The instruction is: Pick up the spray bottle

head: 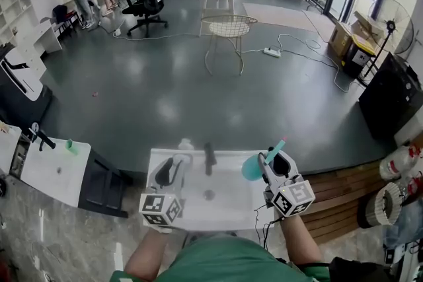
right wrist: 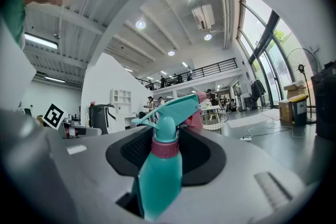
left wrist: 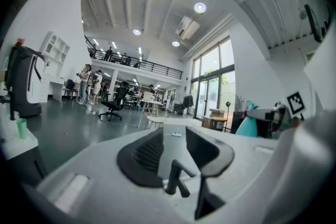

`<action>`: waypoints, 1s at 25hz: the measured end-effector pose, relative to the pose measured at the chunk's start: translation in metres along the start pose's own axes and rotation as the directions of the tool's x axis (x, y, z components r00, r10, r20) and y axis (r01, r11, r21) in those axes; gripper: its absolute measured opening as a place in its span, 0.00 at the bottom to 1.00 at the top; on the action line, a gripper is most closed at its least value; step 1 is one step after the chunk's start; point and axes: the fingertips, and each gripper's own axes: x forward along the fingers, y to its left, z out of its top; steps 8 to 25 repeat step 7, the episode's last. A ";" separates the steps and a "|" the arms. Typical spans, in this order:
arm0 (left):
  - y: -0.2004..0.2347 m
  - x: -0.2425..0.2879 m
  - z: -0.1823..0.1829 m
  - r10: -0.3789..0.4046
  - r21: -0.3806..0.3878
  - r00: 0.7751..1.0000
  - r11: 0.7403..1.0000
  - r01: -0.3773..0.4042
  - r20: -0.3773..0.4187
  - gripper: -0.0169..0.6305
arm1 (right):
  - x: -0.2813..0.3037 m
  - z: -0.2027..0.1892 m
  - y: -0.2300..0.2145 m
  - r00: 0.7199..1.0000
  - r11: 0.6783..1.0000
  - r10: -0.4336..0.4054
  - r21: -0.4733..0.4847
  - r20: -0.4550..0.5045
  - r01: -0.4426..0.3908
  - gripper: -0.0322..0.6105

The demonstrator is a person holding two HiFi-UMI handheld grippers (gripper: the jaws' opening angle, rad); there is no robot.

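Okay, two grippers in play above the white counter (head: pixel 157 158), one in each of the person's hands, both over its single sink basin (head: pixel 228 200). There's one spray bottle (right wrist: pixel 160 176) on the scene, and the right gripper (head: pixel 277 165) has it. It has a teal body, a pink collar and a teal trigger head with a pink nozzle tip. The bottle stands upright between the jaws, which are set wide and closed against its sides, at the basin's right edge. Its base is hidden, so whether it touches the counter I can't tell. Over to the left gripper (left wrist: pixel 173 145): jaws partly apart with the pads on nothing. One black faucet (head: pixel 209 158) at the back of the basin shows low in the gap, beyond the tips. The basin shows one drain (head: pixel 209 195) at its middle. Off to the person's left sits a second counter (head: pixel 56 175) with one black tap (head: pixel 41 137) of its own and one green cup (head: pixel 71 146) standing on it. What's in the cup can't be seen, and the bottle is opaque, so its fill is unreadable too. Out on the grey floor are one white wire chair (head: pixel 228 30), one black office chair (head: pixel 149 3) and one standing fan (head: pixel 395 20).
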 end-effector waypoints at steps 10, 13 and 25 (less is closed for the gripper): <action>-0.006 -0.002 0.001 0.006 0.002 1.000 1.000 -0.006 0.002 0.23 | -0.004 0.002 -0.002 1.000 1.000 0.006 -0.002 0.003 -0.006 0.29; -0.006 -0.002 0.001 0.006 0.002 1.000 1.000 -0.006 0.002 0.23 | -0.004 0.002 -0.002 1.000 1.000 0.006 -0.002 0.003 -0.006 0.29; -0.006 -0.002 0.001 0.006 0.002 1.000 1.000 -0.006 0.002 0.23 | -0.004 0.002 -0.002 1.000 1.000 0.006 -0.002 0.003 -0.006 0.29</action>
